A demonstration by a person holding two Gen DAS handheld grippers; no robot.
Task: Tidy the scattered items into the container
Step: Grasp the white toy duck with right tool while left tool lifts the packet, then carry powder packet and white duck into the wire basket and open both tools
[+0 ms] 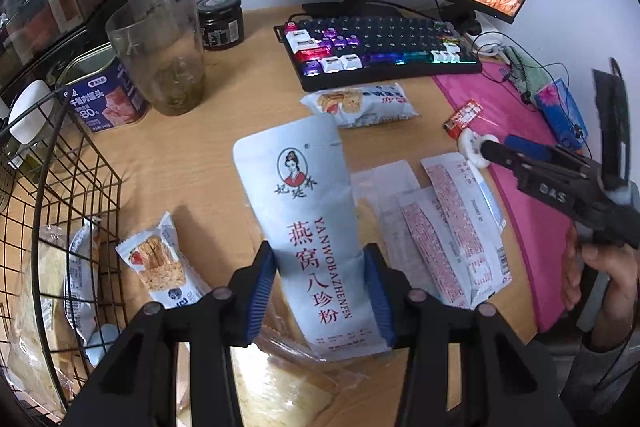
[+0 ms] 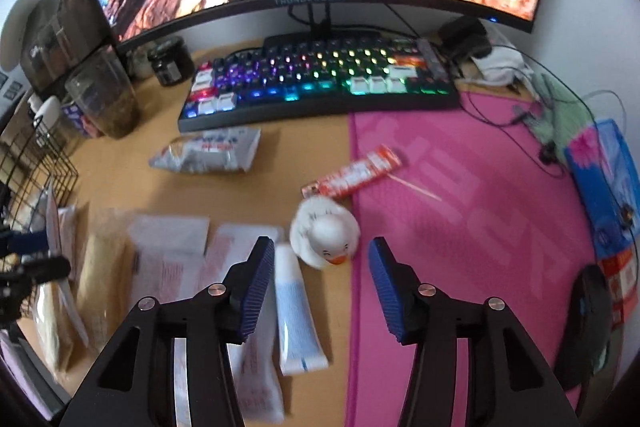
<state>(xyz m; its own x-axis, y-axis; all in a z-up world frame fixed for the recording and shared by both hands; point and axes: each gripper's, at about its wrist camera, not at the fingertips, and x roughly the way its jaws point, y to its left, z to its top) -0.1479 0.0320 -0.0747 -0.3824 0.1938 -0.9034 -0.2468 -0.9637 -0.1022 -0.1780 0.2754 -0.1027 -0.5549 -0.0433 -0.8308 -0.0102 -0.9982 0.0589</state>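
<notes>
My left gripper (image 1: pixel 319 291) is shut on a white powder pouch (image 1: pixel 308 211) with red Chinese print, held above the desk. A black wire basket (image 1: pixel 80 195) stands at the left with bread and a snack pack inside. A snack pack (image 1: pixel 160 263) lies beside it. My right gripper (image 2: pixel 320 283) is open, its jaws on either side of a white rubber duck (image 2: pixel 326 237) on the desk. A blue-white tube (image 2: pixel 296 315) lies by its left finger. Flat sachets (image 2: pixel 168 251) lie to the left.
A lit keyboard (image 2: pixel 320 83) and monitor stand at the back. A pink mat (image 2: pixel 472 227) covers the right side. A red packet (image 2: pixel 352 177), a snack bag (image 2: pixel 208 155), a glass (image 1: pixel 160 51), a tin (image 1: pixel 108 95), a jar (image 1: pixel 220 23) and a blue box (image 2: pixel 604 179) are around.
</notes>
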